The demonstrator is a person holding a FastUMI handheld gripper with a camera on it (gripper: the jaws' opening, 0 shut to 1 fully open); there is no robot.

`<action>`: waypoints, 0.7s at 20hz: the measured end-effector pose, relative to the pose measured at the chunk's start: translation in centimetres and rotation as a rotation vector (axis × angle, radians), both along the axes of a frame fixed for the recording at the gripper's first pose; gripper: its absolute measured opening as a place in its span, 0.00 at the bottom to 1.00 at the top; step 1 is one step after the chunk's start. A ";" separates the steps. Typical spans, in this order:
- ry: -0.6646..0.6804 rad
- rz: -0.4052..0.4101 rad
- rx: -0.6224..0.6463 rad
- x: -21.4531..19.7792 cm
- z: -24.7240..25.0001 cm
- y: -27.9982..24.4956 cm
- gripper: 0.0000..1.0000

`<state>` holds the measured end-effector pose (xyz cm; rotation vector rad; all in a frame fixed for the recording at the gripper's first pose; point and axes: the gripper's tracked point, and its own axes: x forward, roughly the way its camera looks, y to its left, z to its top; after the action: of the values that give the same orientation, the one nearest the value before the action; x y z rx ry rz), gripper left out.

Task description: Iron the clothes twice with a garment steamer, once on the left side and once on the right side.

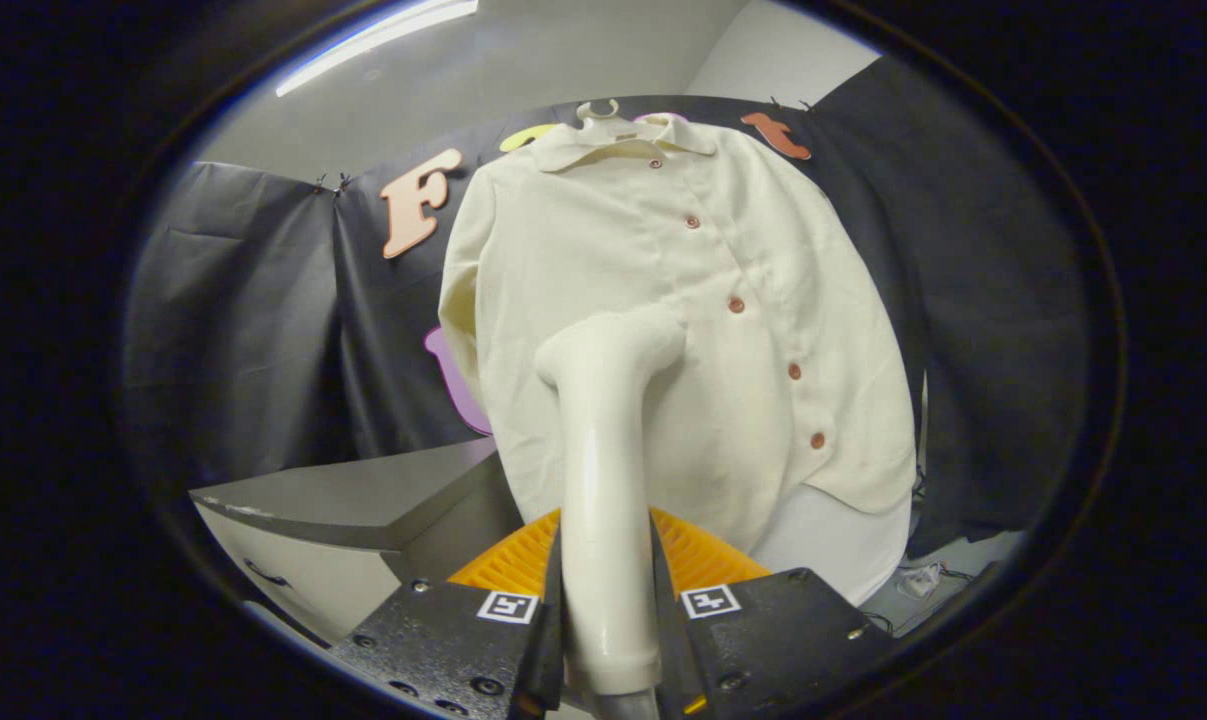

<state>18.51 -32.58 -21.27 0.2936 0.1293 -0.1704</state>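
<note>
Your gripper (605,610) clamps the smooth, glossy cream plastic garment steamer (603,440) by its handle, both fingers (553,600) pressed against its sides. The rounded, bent head of the steamer meets the cream woven button-front shirt (763,330) left of its placket of small reddish buttons (735,304). The shirt hangs on a pale hanger (599,112) against the booth's black cloth wall (963,300). A grey angular cabinet (353,500) stands beyond your left finger.
</note>
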 end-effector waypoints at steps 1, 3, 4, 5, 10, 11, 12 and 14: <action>0.007 -0.001 -0.006 -0.1 -0.5 -0.1 0.38; 0.028 0.002 -0.007 -0.6 -1.9 0.0 0.38; 0.038 0.004 -0.004 -0.8 -2.6 0.1 0.38; 0.053 0.008 -0.001 -1.1 -3.4 0.1 0.38; 0.122 0.024 0.022 -2.6 -7.4 0.3 0.38; 0.134 0.025 0.027 -2.9 -8.0 0.4 0.38; 0.141 0.025 0.031 -3.3 -8.5 0.4 0.38; 0.156 0.025 0.038 -3.9 -9.5 0.5 0.38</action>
<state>14.64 -32.04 -30.81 0.3165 0.2905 -0.1658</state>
